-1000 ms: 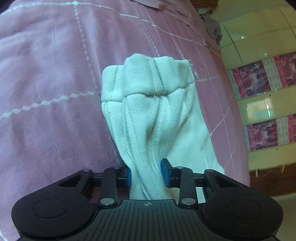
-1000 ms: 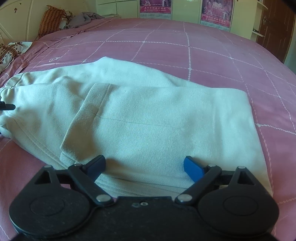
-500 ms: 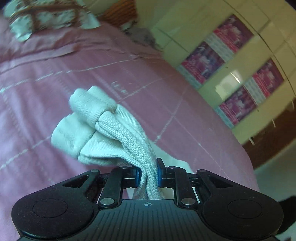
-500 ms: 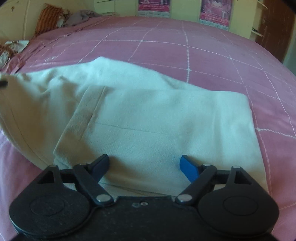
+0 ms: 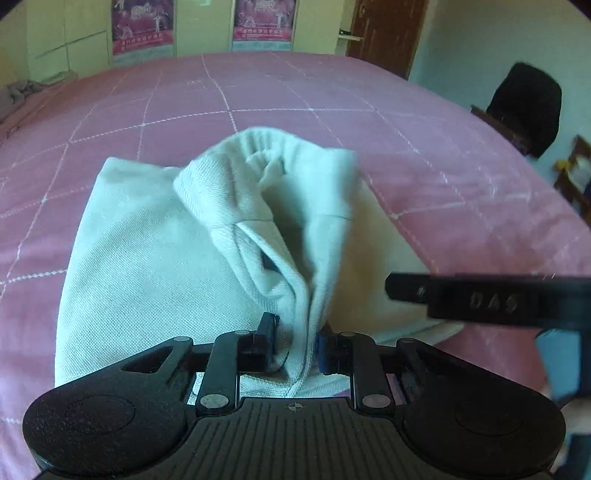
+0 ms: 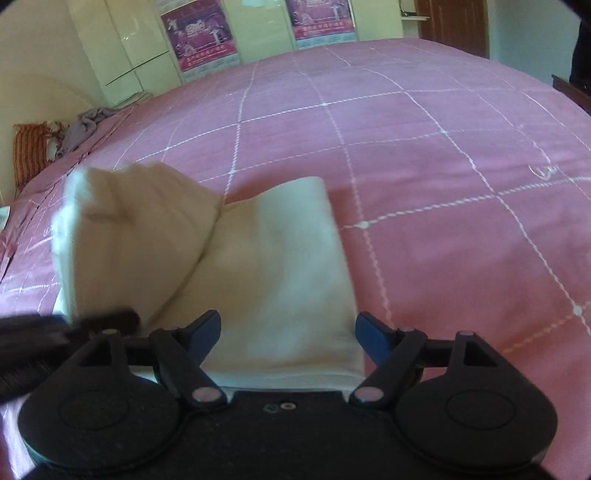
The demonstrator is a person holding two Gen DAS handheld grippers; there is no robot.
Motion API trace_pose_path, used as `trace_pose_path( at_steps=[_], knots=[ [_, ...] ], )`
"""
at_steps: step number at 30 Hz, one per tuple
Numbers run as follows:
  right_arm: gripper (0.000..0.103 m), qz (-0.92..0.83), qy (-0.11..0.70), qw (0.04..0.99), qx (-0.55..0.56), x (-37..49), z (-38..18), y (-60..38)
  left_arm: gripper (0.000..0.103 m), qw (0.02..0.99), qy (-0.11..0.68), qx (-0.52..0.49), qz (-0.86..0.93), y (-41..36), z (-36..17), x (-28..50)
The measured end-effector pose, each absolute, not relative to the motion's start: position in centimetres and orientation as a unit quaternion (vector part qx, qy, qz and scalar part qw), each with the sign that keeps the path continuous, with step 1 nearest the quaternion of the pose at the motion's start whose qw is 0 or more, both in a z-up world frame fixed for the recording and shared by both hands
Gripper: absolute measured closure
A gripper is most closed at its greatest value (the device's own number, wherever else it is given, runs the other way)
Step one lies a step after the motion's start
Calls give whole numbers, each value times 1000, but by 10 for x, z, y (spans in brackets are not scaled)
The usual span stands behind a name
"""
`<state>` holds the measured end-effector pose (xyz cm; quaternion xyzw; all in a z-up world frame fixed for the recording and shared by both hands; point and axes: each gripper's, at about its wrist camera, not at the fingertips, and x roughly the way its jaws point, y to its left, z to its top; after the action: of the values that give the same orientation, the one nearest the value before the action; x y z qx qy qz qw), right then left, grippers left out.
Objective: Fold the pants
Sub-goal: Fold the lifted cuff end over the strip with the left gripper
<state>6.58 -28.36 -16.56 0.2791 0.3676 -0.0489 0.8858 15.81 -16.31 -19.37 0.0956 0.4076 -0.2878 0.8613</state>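
text: "DAS" in pale letters on the black bar of the right tool [image 5: 491, 301], blurred but legible | posters [image 5: 142, 26] on the cupboard doors: print too small and soft to read | posters [image 6: 197, 35] in the right wrist view: large figures unclear, smaller lines unreadable

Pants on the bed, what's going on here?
A person with two handheld grippers is folding white pants on a pink bedspread. The left gripper is shut on a bunched end of the pants, held over the flat part. The right gripper is open, its fingers straddling the flat part's near edge.
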Motion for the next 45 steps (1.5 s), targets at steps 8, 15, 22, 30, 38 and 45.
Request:
trace_pose_path(
  at_steps=[8,15,22,30,38,45],
  knots=[
    [21,-16,342,876,339,52,-170,-302,79,861,406,36,-304,-126,-163,126],
    [12,14,318,875,365,55,-158,-297,79,893,401,-26,-204,-63,-170,127],
    [9,32,335,867,368,68,-158,-285,79,879,442,-18,-175,-58,-214,133],
    [27,16,342,867,361,87,-157,-266,79,877,442,-45,-180,-54,-217,135],
    [65,21,299,904,304,85,-124,-257,79,890,416,-54,-177,-54,-204,128],
    [63,21,281,907,314,64,-128,-292,79,878,440,-23,-187,-80,-214,123]
  ],
)
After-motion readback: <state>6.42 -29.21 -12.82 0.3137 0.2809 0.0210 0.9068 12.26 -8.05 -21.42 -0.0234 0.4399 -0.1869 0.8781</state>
